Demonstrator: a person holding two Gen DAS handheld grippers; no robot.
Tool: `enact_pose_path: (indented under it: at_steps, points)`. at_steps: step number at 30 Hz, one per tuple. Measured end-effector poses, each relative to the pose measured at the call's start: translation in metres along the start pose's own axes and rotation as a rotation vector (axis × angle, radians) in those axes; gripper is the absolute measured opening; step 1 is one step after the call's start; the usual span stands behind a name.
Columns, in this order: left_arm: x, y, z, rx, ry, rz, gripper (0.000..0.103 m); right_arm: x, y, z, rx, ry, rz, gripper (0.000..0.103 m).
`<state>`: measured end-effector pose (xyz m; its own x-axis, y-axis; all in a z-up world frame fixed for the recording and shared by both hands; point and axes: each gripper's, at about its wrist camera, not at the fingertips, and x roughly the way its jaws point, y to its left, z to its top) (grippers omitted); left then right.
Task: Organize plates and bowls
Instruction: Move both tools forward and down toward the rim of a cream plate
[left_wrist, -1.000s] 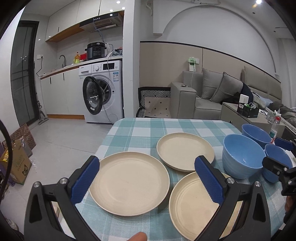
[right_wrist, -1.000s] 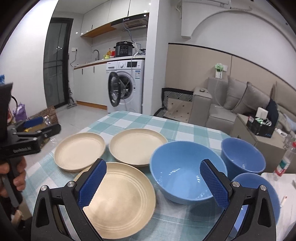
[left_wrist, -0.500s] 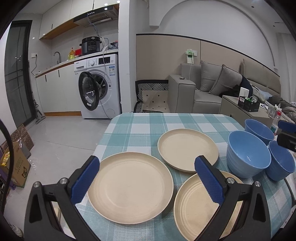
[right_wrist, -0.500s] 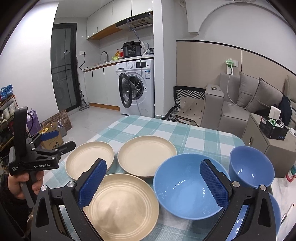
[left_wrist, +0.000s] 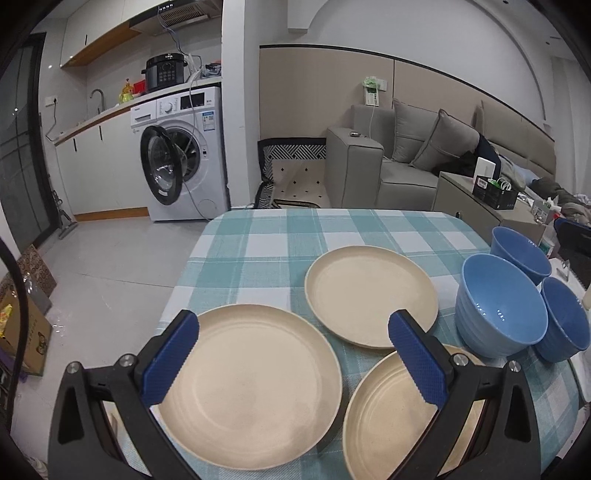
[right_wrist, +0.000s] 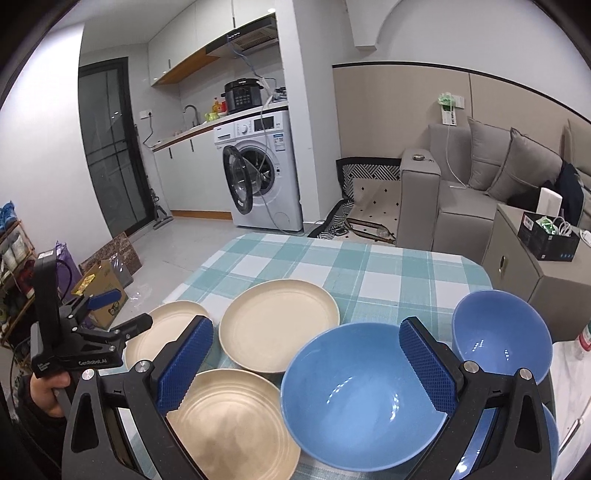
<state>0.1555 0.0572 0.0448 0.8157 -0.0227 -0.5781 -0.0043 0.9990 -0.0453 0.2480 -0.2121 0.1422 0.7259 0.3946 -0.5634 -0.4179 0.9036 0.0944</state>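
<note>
**Still all loose: three plates, three bowls, nothing stacked**

Nearest the left gripper (left_wrist: 295, 358), its blue pads are spread wide and hold nothing; they hang just above the near-left plate (left_wrist: 247, 384), one pad over its left rim. Beside it, under the right pad, lies the ridged plate (left_wrist: 388, 417), the two rims near or touching. The right gripper (right_wrist: 306, 365) is likewise spread and empty, poised over the big blue bowl (right_wrist: 354, 395), with the ridged plate at its left pad.

Further out sits the third plate (left_wrist: 369, 295), close behind both. The bowls cluster at the right side of the checked tablecloth (left_wrist: 295, 236): the big one, a small bowl (left_wrist: 565, 319) against it, and a far bowl (left_wrist: 517, 249) towards the table's edge.

Judging from this, nothing is sorted yet. The risks: a flat plate offers little to pinch, so a pad sliding under a rim may shove it into its neighbour or drag the cloth. The right-hand bowls stand near the edge; a nudge could send one off. Both grippers working the crowded middle could also collide.
</note>
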Motion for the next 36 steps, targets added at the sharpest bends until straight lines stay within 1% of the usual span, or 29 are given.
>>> enact_pose_path:
  at_steps: [6, 13, 27, 36]
  points:
    - [0.016, 0.001, 0.010, -0.012, 0.011, -0.034, 0.103, 0.017, -0.006, 0.006, -0.008, 0.033, -0.023, 0.103]
    - [0.032, -0.005, 0.018, 0.017, 0.030, -0.008, 0.103, 0.040, -0.016, 0.012, 0.006, 0.080, -0.025, 0.103]
    - [0.068, -0.010, 0.032, 0.025, 0.091, 0.006, 0.103, 0.083, -0.021, 0.024, -0.013, 0.169, -0.031, 0.103]
    - [0.092, -0.008, 0.034, 0.013, 0.140, 0.008, 0.103, 0.110, -0.026, 0.029, -0.018, 0.220, -0.031, 0.103]
